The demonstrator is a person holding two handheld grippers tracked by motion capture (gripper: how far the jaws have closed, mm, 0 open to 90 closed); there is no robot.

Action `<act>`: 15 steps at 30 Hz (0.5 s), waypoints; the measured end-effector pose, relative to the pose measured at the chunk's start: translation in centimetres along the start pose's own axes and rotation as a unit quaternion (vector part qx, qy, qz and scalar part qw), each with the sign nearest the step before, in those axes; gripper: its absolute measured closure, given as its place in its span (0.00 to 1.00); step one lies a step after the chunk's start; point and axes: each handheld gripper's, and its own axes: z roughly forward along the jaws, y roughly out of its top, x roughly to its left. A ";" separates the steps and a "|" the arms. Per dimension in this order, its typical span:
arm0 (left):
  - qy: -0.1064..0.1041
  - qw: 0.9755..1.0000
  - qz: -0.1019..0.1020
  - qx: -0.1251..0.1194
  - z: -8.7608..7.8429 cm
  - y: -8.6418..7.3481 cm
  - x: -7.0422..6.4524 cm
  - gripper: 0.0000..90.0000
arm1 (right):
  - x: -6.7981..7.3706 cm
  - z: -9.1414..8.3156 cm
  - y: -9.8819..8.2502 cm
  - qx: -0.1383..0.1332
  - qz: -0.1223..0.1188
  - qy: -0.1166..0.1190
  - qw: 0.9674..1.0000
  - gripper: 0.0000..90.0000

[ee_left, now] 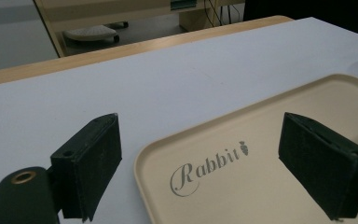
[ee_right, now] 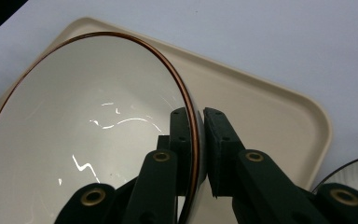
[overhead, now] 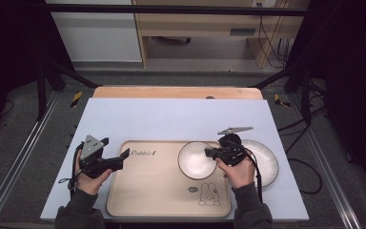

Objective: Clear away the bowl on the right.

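One bowl [ee_right: 88,140], white glazed ceramic, brown rim; stiff, breakable, likely slick; over tray [overhead: 167,191], right side; right gripper [ee_right: 199,140] pinches its rim wall, the sensible hold, though apt to tip; left gripper [ee_left: 205,158] wide, empty, above counter [overhead: 171,117].

Blue-topped table [overhead: 171,119], tray [overhead: 157,191], plate [overhead: 266,160]

White bowl [ee_right: 84,140] with brown rim, beige tray [overhead: 147,191] with grey rabbit drawing [overhead: 208,194], black fingers [ee_right: 219,140]
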 end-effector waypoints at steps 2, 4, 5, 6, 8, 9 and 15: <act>0.000 1.000 -0.001 0.000 0.0 0.0 0.0 0.14 | 0.2 0.2 0.1 0.002 -0.004 0.001 1.000 0.91; 0.000 1.000 -0.001 0.000 0.0 0.0 0.0 0.14 | 0.3 0.4 0.1 0.002 -0.007 0.005 1.000 0.91; 0.000 1.000 0.000 0.000 0.0 0.0 0.0 0.14 | 0.5 0.5 0.1 0.003 -0.005 0.005 1.000 0.91; 0.000 1.000 0.001 0.002 0.0 0.0 0.0 0.14 | 0.5 0.6 0.1 0.004 -0.009 0.005 1.000 0.91; 0.000 1.000 0.001 0.001 0.0 0.0 0.0 0.14 | 0.7 1.0 0.2 0.008 -0.012 0.005 1.000 0.91; 0.000 1.000 -0.001 0.000 0.0 0.0 0.0 0.14 | 0.8 1.1 0.2 0.009 -0.012 0.005 1.000 0.91; 0.000 1.000 -0.001 0.000 0.0 0.0 0.1 0.14 | 1.3 1.9 0.2 0.015 -0.015 0.011 1.000 0.91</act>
